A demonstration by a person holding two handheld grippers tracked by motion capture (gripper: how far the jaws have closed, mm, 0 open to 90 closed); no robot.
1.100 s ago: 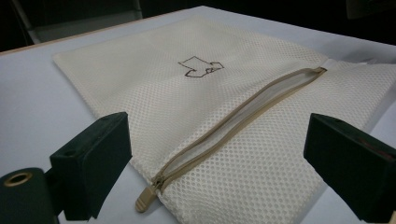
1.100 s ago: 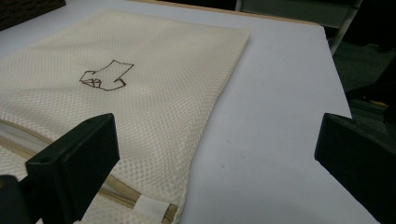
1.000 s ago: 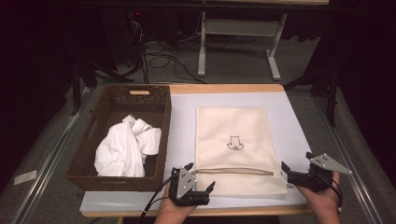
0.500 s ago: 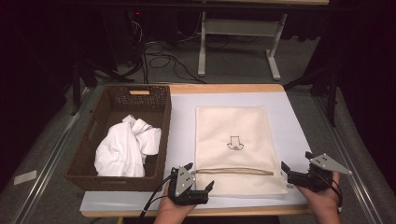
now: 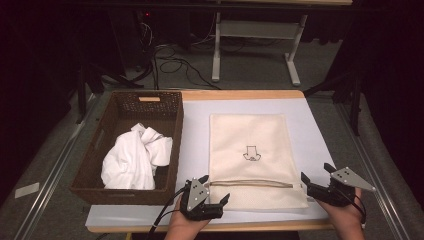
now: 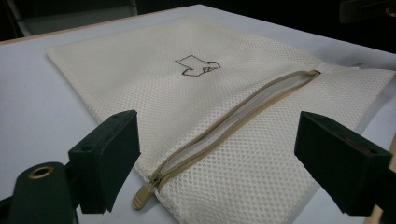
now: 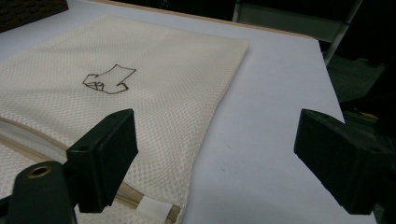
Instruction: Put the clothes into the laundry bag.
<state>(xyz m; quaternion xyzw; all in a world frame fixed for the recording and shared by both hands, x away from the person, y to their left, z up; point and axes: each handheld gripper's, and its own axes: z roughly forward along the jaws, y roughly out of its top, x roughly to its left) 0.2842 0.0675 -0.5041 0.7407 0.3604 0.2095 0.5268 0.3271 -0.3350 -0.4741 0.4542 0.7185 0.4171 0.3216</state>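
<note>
My fingers were spread, just narrowing, gripping nothing: left gripper at the zip pull, right gripper at the zip's other end. The cream mesh zip bag lay flat mid-frame; brown wicker basket with white cloth lay left.

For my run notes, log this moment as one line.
left gripper: open, jaws closing, at zipper pull | right gripper: open, jaws closing, at mesh bag corner | basket: white cloth inside
</note>
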